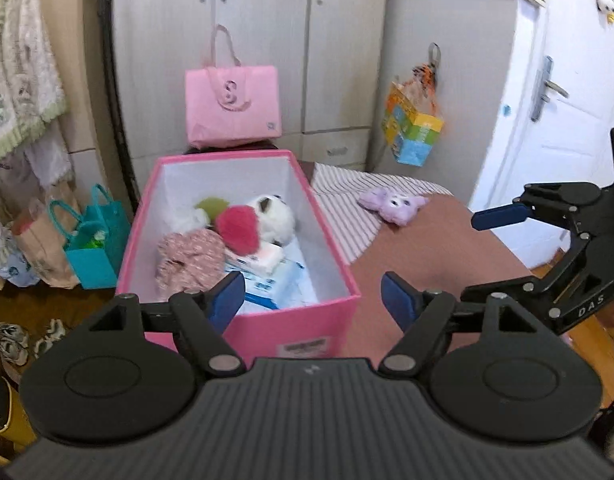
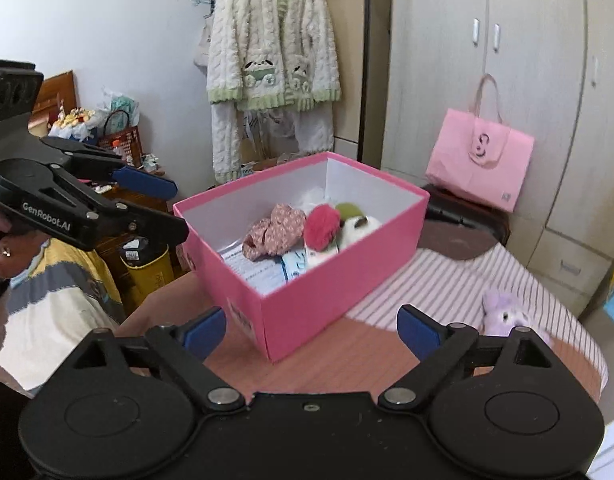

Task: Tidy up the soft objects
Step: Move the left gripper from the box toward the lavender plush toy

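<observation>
One bed (image 2: 447, 292), the largest thing here, carries everything: its striped sheet gives way to a bare reddish stretch towards 6 o'clock, and that stretch lies open between the box and the near edge, while the bed's right edge curves away at 3 o'clock in the left wrist view. One pink box (image 1: 251, 332) stands open-topped on it, its long axis running from 6 towards 12 o'clock in the left wrist view and from 7 towards 1 o'clock in the right wrist view, with its far end close to a wardrobe (image 1: 267, 40). Against that wardrobe, at 12 o'clock beyond the box, stands one pink tote bag (image 1: 233, 106). Four soft things lie in the box: a flowered pink one (image 1: 189, 258), a red one (image 1: 238, 227), a white plush (image 1: 273, 216) and a green one (image 1: 211, 205), all over white packets. One purple plush (image 1: 393, 205) lies outside on the striped sheet, well apart from the box at about 2 o'clock, its long axis roughly 9 to 3. Both grippers hover short of the box: the left gripper (image 1: 313, 300) has its jaws wide with nothing between them, and the right gripper (image 2: 311, 328) likewise stands wide and empty.
</observation>
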A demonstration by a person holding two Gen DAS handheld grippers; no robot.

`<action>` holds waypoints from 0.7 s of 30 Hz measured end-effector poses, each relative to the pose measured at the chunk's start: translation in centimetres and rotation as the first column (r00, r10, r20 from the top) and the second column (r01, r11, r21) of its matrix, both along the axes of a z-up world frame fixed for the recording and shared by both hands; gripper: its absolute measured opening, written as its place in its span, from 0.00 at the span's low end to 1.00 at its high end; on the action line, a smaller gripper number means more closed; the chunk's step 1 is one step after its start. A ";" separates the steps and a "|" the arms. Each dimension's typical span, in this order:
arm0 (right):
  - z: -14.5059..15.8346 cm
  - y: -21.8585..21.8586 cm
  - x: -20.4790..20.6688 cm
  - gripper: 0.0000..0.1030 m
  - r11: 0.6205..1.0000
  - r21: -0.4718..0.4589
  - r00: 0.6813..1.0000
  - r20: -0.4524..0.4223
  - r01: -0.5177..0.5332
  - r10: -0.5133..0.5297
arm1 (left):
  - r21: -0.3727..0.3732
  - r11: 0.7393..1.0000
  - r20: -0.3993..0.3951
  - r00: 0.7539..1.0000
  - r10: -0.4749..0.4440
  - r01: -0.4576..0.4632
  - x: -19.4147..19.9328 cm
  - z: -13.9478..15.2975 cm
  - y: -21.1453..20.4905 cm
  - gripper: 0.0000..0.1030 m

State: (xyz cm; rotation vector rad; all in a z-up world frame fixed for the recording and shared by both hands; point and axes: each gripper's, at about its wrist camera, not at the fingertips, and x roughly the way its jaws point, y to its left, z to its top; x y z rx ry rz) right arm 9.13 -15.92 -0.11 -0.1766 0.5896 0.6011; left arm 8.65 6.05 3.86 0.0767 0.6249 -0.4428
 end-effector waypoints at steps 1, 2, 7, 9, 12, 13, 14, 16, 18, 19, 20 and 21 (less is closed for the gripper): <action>-0.2 -0.5 -0.2 0.92 1.000 0.006 1.000 -0.001 0.001 -0.001 | 0.004 1.000 -0.006 1.000 -0.016 0.016 -0.1 -0.1 -0.6 0.75; -0.5 -1.1 -0.4 0.92 1.000 0.018 1.000 0.004 0.007 -0.008 | 0.007 0.999 -0.009 0.999 -0.033 0.033 -0.3 -0.1 -1.2 0.77; -2.7 -3.3 -1.1 0.93 1.000 0.027 0.999 -0.042 0.015 -0.014 | -0.007 0.997 -0.046 0.996 -0.079 0.079 -0.3 -0.4 -4.1 0.77; -3.5 -4.1 -1.3 0.92 1.000 0.010 0.997 -0.074 0.008 -0.007 | -0.013 0.994 -0.055 0.992 -0.111 0.111 -0.2 -0.6 -5.3 0.79; -4.3 -5.4 -1.5 0.92 0.999 -0.027 0.995 -0.090 0.031 -0.033 | -0.019 0.989 -0.070 0.986 -0.149 0.148 0.4 -1.0 -7.2 0.79; -4.4 -5.8 -1.4 0.93 0.999 -0.033 0.995 -0.092 0.041 -0.044 | -0.021 0.986 -0.078 0.983 -0.164 0.163 0.8 -1.1 -7.9 0.79; -4.6 -6.2 -1.3 0.92 0.998 -0.036 0.994 -0.090 0.052 -0.055 | -0.025 0.984 -0.084 0.981 -0.175 0.174 1.1 -1.3 -8.5 0.79; -4.9 -6.9 -0.9 0.92 0.995 -0.044 0.994 -0.067 0.084 -0.087 | -0.032 0.980 -0.090 0.976 -0.197 0.195 1.8 -1.6 -9.7 0.79; -5.3 -7.3 -0.4 0.92 0.992 -0.047 0.993 -0.026 0.114 -0.116 | -0.042 0.975 -0.100 0.970 -0.220 0.216 2.3 -2.0 -10.8 0.79; -5.6 -7.5 -0.4 0.92 0.991 -0.050 0.992 0.000 0.128 -0.128 | -0.060 0.969 -0.114 0.963 -0.246 0.240 2.6 -2.3 -11.3 0.79; -5.8 -7.5 -0.3 0.92 0.989 -0.061 0.991 0.024 0.136 -0.135 | -0.078 0.964 -0.126 0.957 -0.262 0.254 3.0 -2.6 -11.9 0.80; -6.1 -7.6 0.0 0.93 0.988 -0.074 0.990 0.045 0.136 -0.133 | -0.086 0.962 -0.135 0.954 -0.268 0.258 3.3 -2.9 -12.4 0.80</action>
